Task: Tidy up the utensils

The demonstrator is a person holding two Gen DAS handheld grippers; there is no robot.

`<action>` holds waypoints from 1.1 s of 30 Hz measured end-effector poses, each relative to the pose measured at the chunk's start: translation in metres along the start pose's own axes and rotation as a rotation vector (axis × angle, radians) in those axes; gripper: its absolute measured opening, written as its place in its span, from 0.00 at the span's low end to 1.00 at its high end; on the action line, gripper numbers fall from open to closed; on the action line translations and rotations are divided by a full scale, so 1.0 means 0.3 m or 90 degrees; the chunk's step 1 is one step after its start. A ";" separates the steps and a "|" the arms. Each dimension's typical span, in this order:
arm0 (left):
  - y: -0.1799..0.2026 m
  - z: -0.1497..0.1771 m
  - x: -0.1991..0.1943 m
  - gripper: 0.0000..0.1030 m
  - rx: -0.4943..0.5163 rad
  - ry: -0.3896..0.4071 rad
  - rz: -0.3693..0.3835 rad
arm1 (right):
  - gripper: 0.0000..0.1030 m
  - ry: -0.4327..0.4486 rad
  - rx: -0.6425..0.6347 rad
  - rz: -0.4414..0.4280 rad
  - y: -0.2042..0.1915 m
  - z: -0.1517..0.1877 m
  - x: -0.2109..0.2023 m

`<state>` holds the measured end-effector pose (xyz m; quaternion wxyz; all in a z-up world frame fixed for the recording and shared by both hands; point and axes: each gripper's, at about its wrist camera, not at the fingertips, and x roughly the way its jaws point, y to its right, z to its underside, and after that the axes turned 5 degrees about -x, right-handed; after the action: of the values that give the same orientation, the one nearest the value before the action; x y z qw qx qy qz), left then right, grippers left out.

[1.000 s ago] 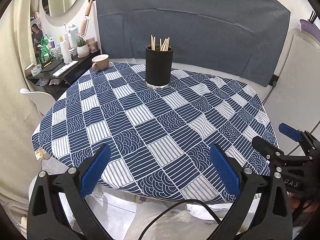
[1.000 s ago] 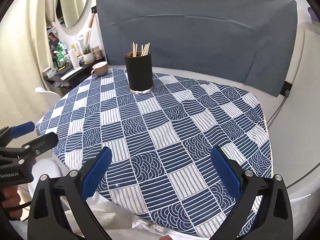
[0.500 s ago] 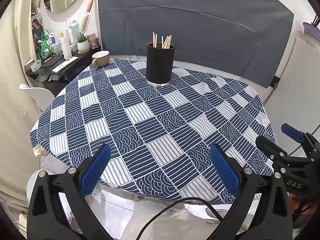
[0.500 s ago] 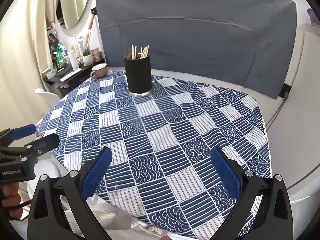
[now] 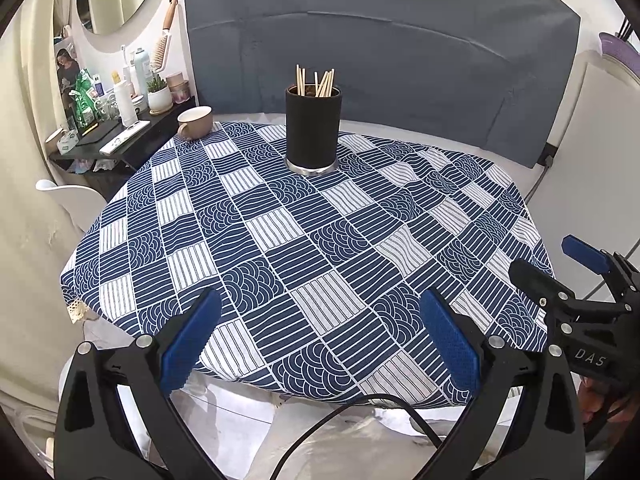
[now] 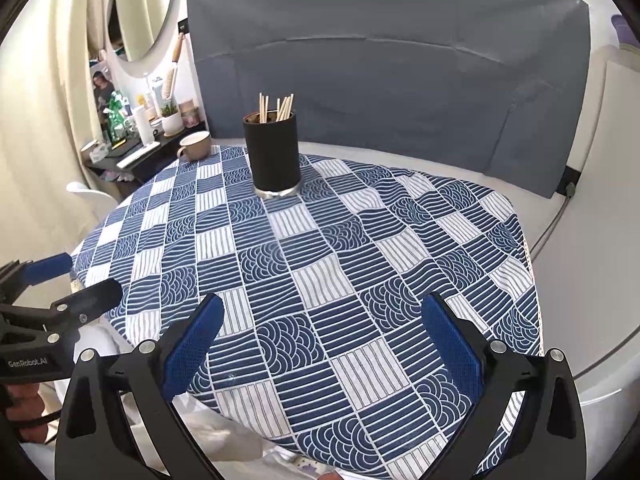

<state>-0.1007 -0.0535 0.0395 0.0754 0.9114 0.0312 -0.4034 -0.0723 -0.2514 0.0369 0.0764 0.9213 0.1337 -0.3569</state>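
Observation:
A black cylindrical holder point(image 5: 313, 127) point(image 6: 274, 155) stands upright at the far side of the round table, with several wooden chopsticks point(image 5: 316, 81) point(image 6: 276, 107) sticking out of it. My left gripper point(image 5: 316, 334) is open and empty over the table's near edge. My right gripper point(image 6: 320, 338) is open and empty over the near edge too. Each gripper also shows from the side in the other's view: the right one point(image 5: 576, 276), the left one point(image 6: 60, 284).
The table wears a blue and white patterned cloth point(image 5: 304, 240) point(image 6: 320, 256). A beige cup point(image 5: 196, 122) point(image 6: 196, 145) sits at its far left edge. A dark side shelf point(image 5: 120, 136) with bottles stands left. A grey padded headboard point(image 5: 380, 52) rises behind.
Both grippers have drawn back slightly from the table, with the holder shifting a little right in each view. Both stay open and empty. Nothing on the table has moved.

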 end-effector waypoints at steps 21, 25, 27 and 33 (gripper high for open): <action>-0.009 -0.020 0.018 0.94 -0.013 -0.005 -0.004 | 0.92 -0.003 0.002 -0.003 0.008 -0.013 0.019; -0.006 -0.023 0.022 0.94 -0.009 -0.005 -0.005 | 0.92 -0.002 -0.001 -0.001 0.004 -0.015 0.024; -0.005 -0.025 0.023 0.94 -0.010 -0.005 -0.005 | 0.92 0.001 -0.003 -0.001 0.003 -0.014 0.022; -0.006 -0.026 0.029 0.94 -0.010 -0.007 -0.006 | 0.92 -0.001 0.003 -0.002 0.009 -0.016 0.030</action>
<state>-0.0894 -0.0507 0.0380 0.0810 0.9083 0.0382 -0.4087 -0.0621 -0.2512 0.0345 0.0740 0.9211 0.1342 -0.3578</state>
